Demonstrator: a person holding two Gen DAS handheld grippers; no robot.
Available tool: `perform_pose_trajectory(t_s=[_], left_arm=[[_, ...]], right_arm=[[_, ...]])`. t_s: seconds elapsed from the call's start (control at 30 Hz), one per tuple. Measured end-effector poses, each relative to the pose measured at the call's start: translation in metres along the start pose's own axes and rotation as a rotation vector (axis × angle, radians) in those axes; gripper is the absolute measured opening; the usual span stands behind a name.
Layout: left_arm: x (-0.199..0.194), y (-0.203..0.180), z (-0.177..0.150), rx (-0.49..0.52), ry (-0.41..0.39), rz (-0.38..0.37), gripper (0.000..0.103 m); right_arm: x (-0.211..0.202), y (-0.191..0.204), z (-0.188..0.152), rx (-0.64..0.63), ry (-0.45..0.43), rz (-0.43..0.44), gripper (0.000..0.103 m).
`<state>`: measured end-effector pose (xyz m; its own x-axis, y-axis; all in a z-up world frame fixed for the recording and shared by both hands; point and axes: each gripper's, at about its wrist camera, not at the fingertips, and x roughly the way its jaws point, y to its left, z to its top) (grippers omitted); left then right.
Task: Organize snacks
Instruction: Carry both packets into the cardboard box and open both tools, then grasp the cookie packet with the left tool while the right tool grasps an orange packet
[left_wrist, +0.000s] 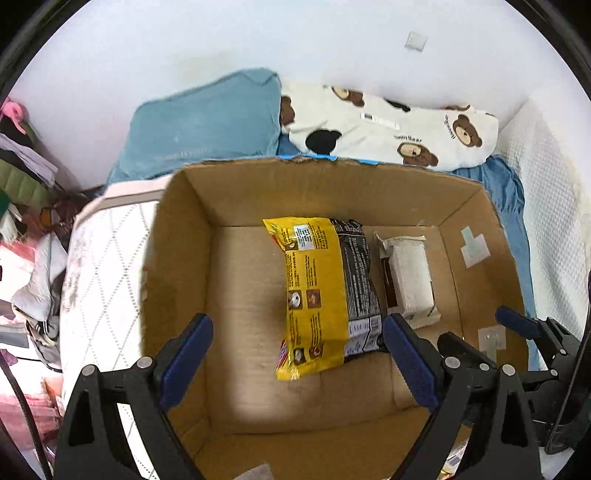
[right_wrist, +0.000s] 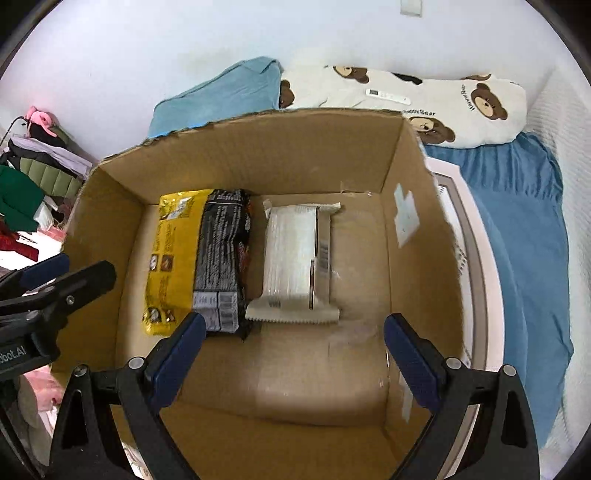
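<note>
sat on the bed: cardboard box (right_wrist: 236, 155), holding yellow snack bag (left_wrist: 314, 295), black packet (right_wrist: 221, 254) touching it, white packet (right_wrist: 291, 258) just beside. hovered above, jaws apart, empty: left gripper (left_wrist: 295, 362), right gripper (right_wrist: 295, 354).

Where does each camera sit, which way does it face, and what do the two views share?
Left wrist: sits on the left tongs, looking down into the cardboard box; its open blue-padded fingers show, with the right tongs at the right edge.
Right wrist: sits on the right tongs, looking down into the same box; its open fingers show, with the left tongs at the left edge.
Shared: yellow packet, black packet, white packet, bear pillow.
</note>
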<state>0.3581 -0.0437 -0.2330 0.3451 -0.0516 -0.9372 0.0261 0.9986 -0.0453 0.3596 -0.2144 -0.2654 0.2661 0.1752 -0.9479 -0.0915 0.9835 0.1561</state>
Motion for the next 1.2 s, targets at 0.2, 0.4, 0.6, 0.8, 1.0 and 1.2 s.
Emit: perform_pose_trajectory(t_s=[0.2,0.4,0.6,0.8,1.0,1.2], left_arm=[[-0.034,0.003,-0.021,-0.009,-0.090,0.002,0.094],[-0.063,0.008,-0.050,-0.031,-0.154,-0.009,0.094],[-0.088,0.009,-0.078,-0.039,-0.216,0.002,0.094],[-0.110,0.010,-0.102,-0.056,-0.249,-0.006,0.094],[-0.119,0.015,-0.127,-0.078,-0.254,-0.011,0.094],[-0.092,0.013,-0.160,-0.098,-0.140,-0.037,0.094]], right_arm=[[-0.039,0.009,-0.025,-0.017,-0.076,-0.023,0.099],[-0.077,0.014,-0.056,-0.009,-0.164,-0.030,0.099],[-0.111,0.018,-0.089,0.002,-0.246,-0.033,0.099],[-0.137,0.020,-0.114,0.016,-0.293,-0.014,0.099],[-0.147,0.019,-0.138,0.040,-0.296,0.014,0.099],[-0.125,0.001,-0.174,0.090,-0.202,0.030,0.099]])
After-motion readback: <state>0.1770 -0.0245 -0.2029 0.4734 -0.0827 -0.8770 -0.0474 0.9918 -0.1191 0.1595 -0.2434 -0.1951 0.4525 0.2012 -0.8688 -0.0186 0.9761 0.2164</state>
